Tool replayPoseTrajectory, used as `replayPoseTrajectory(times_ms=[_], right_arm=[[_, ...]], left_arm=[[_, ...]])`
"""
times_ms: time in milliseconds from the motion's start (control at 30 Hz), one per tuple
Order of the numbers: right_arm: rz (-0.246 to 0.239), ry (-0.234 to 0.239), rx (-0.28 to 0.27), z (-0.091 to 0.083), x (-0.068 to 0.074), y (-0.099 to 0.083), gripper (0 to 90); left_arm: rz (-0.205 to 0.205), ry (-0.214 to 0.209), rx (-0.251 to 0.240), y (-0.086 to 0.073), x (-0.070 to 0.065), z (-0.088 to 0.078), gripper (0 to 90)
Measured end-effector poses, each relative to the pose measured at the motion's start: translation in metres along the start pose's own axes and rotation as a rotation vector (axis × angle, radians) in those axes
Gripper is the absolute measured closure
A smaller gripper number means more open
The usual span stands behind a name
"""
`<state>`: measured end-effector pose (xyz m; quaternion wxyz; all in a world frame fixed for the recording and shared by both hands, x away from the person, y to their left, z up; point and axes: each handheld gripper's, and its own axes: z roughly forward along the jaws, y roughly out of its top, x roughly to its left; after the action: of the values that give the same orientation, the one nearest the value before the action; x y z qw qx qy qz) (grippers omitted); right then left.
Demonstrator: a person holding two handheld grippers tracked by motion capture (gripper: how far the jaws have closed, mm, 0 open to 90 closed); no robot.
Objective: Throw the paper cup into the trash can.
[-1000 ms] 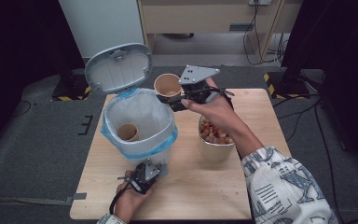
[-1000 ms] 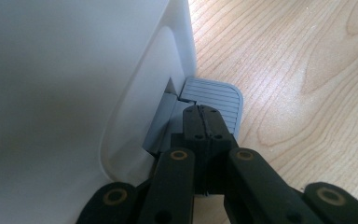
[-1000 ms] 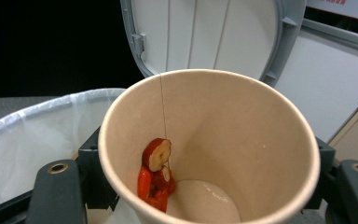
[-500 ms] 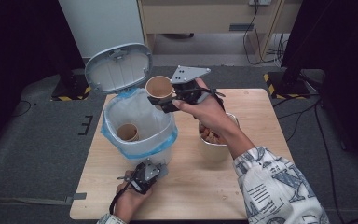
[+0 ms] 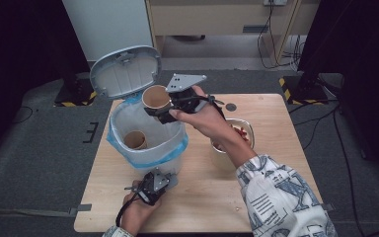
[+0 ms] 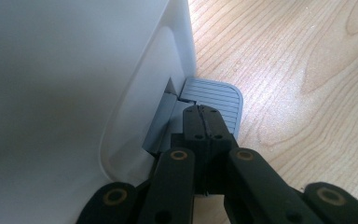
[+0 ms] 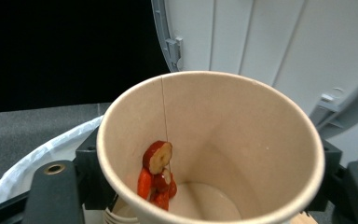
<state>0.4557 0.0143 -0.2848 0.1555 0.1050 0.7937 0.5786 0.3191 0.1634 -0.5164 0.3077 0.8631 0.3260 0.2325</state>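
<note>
Paper cup (image 5: pixel 156 97) tilted, mouth roughly upward

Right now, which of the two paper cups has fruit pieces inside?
The paper cup held in the right gripper over the bin: red fruit slices stick inside. The cup in the bin looks empty.
</note>
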Motion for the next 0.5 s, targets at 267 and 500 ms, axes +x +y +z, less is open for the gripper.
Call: replayPoseTrajectory(times_ms=[267, 500], right_arm=[[0.074, -0.001, 0.031, 0.0107, 0.0035, 0.0026, 10.4], [0.085, -0.006, 0.042, 0.0063, 0.0012, -0.0003, 9.7]], left_arm=[[-0.001, 0.000, 0.000, 0.0000, 0.0000, -0.0001, 89.8], [-0.002, 0.000, -0.001, 0.0000, 0.0000, 0.0001, 89.8]])
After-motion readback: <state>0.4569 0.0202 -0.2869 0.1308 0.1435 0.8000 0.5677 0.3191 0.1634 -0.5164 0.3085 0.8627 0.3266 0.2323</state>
